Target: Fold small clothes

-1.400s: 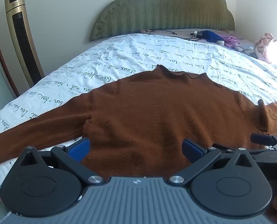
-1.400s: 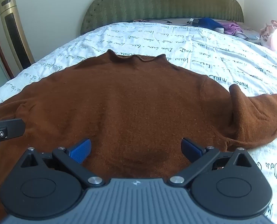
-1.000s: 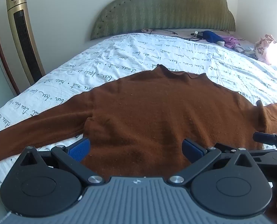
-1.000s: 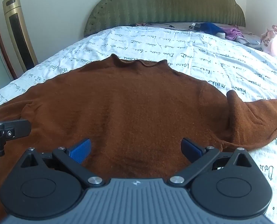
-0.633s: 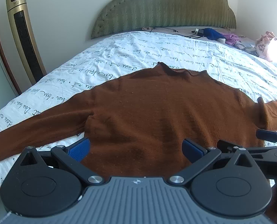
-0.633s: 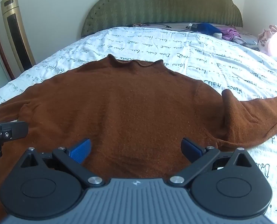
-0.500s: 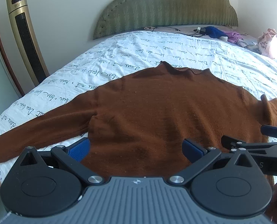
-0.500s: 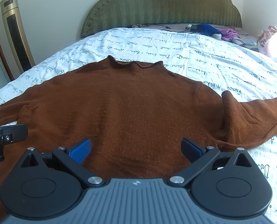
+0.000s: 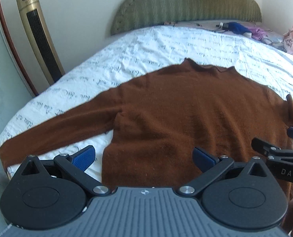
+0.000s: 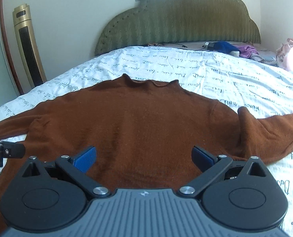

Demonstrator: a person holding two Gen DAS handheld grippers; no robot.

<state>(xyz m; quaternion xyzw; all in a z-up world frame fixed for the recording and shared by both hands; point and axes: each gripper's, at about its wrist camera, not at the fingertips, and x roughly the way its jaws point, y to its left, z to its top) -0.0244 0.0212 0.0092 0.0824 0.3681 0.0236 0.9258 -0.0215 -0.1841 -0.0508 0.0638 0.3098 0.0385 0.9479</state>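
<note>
Fan (image 9: 38, 45) stands against the wall at far left, clear of the work.

Sheet (image 9: 146, 45), white with script print, covers the bed. Sweater (image 9: 185, 114), brown, lies spread flat on it, collar toward the headboard (image 10: 178, 19), hem nearest the cameras.

Left sleeve (image 9: 53, 130) runs straight out to the bed's left edge, flat and unfolded.

Left gripper (image 9: 144, 156): fingers wide apart, holding nothing. It hangs above the sweater's lower left corner; one pad (image 9: 83, 156) sits over bare sheet, the other over brown fabric. Contact with the cloth cannot be told.

Right gripper (image 10: 144, 156): fingers likewise wide apart and empty, over the lower middle of the body.

Right sleeve (image 10: 268, 132) extends off to the right, with a raised crease (image 10: 243, 118) standing up near the armpit. Not as flat as the left one.

Clutter (image 10: 235, 49) lies by the headboard, well apart from the sweater.

Judgement: step in hand is the start of the fold. Garment is laid out; no fold made yet. Next move likely calls for closing each gripper on an edge, hem corner or sleeve, and carrying it over the body. The crease on the right may need smoothing first, or the fold will come out lumpy.
</note>
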